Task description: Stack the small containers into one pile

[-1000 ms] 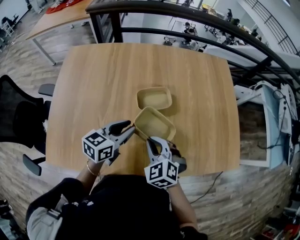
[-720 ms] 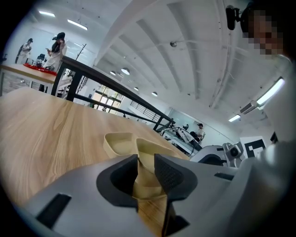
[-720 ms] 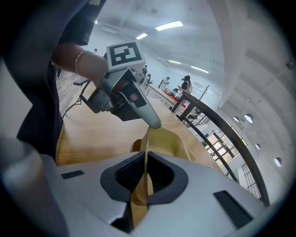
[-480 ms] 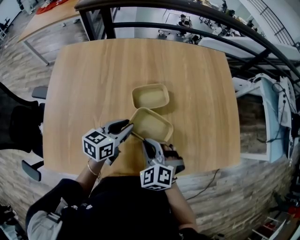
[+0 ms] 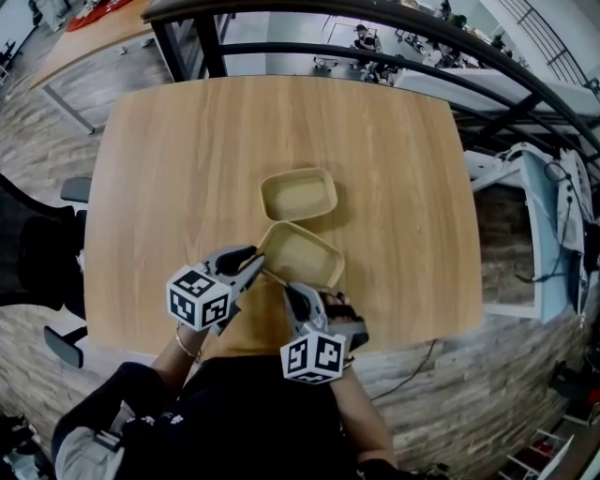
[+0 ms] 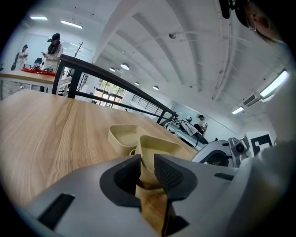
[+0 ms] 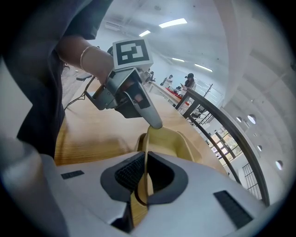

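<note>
Two shallow beige containers are on the wooden table (image 5: 187, 169). The far container (image 5: 298, 195) (image 6: 121, 135) rests flat, with nothing in it. Just in front of it, the near container (image 5: 302, 255) (image 6: 159, 144) (image 7: 170, 139) is held at its near side by both grippers. My left gripper (image 5: 258, 270) (image 6: 147, 161) is shut on its left corner, the wall between the pads. My right gripper (image 5: 292, 293) (image 7: 144, 170) is shut on the thin near rim. The near container's far edge almost touches the far one; whether it is lifted off the table I cannot tell.
A black railing (image 5: 375, 28) runs behind the table's far edge. A black office chair (image 5: 37, 253) stands to the left. White equipment (image 5: 553, 244) and a cable (image 5: 427, 354) lie beyond the right and near edges. The grippers work close to the table's near edge.
The held container and both grippers have drifted slightly toward me. Both grips look unchanged, and the far container has stayed put.
</note>
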### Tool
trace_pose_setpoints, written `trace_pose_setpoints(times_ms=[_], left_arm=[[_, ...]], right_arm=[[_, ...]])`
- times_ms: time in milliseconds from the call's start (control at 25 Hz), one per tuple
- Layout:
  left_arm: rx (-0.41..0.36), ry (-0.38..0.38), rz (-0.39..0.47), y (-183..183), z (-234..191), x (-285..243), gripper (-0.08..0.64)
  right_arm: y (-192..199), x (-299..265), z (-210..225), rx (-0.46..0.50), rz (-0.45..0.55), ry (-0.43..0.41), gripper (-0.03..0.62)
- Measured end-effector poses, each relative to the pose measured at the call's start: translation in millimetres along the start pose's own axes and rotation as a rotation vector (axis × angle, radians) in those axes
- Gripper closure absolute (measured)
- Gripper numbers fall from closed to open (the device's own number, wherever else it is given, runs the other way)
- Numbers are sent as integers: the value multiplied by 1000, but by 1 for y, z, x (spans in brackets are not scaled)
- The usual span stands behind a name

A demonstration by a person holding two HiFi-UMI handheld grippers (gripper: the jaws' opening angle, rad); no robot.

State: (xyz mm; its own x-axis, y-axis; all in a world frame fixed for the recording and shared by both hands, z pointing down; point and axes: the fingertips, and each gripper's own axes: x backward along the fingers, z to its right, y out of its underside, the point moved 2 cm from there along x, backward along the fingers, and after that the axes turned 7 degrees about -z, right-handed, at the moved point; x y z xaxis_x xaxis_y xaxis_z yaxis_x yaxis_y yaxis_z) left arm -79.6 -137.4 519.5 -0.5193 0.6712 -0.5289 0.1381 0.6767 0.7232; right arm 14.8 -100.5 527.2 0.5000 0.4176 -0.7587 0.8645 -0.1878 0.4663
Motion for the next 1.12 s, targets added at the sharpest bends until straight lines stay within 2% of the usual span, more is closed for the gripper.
trace_pose_setpoints(times_ms=[520,1120], left_arm=[[-31,-11,-19,4,2,4,462],[-47,-22,-66,20,-2,-2,462]], right_arm=[[0,-1,-7,-38,9,-31,560],[8,-10,-18,-34,-6,-68,558]])
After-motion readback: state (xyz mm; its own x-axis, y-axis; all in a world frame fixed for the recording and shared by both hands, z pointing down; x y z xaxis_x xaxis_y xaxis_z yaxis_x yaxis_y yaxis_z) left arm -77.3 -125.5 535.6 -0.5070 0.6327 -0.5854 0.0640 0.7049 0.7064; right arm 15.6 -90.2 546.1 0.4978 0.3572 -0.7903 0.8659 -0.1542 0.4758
